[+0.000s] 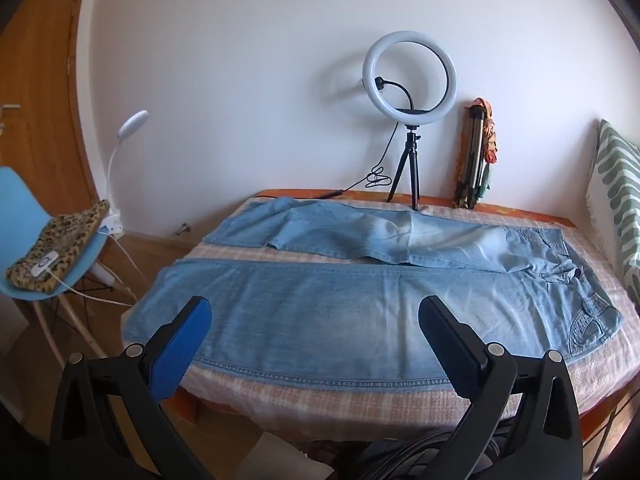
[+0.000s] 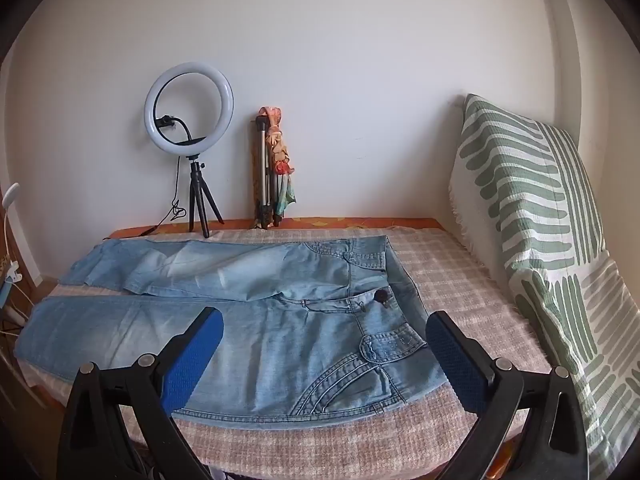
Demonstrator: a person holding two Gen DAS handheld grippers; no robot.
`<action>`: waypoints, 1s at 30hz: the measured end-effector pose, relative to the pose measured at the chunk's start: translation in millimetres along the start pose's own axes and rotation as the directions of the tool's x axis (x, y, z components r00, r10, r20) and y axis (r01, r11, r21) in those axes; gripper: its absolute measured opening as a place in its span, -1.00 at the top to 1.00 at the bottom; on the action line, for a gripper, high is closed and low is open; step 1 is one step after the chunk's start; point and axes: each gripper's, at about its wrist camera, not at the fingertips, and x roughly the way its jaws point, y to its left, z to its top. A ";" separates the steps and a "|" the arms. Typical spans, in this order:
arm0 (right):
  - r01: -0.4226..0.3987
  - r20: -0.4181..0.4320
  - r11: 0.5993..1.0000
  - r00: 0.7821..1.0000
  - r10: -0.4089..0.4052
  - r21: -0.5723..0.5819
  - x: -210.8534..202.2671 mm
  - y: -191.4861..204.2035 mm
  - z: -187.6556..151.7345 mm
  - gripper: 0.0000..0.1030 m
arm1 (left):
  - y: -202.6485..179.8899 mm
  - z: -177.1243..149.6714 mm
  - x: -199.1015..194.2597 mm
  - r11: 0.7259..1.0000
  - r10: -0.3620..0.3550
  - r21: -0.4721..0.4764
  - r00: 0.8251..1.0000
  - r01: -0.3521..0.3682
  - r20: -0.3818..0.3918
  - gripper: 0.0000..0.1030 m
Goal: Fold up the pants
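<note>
Left wrist view – jeans are lying spread flat across the checked bed cover, legs parted; left tool and right tool are hovering spread wide, holding nothing

Our left hand-held gripper level, jaws spread wide, holding nothing, our right hand-held gripper likewise wide, unloaded

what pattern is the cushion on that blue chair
Leopard print, brown and black, on the cushion; the left wrist view shows it best.
</note>
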 end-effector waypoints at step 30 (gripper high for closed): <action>0.015 -0.003 1.000 1.000 -0.015 -0.005 -1.1 -0.5 1.4 -0.99 | 0.7 2.1 -2.7 1.000 0.020 -0.005 1.000 -0.020 0.000 -1.00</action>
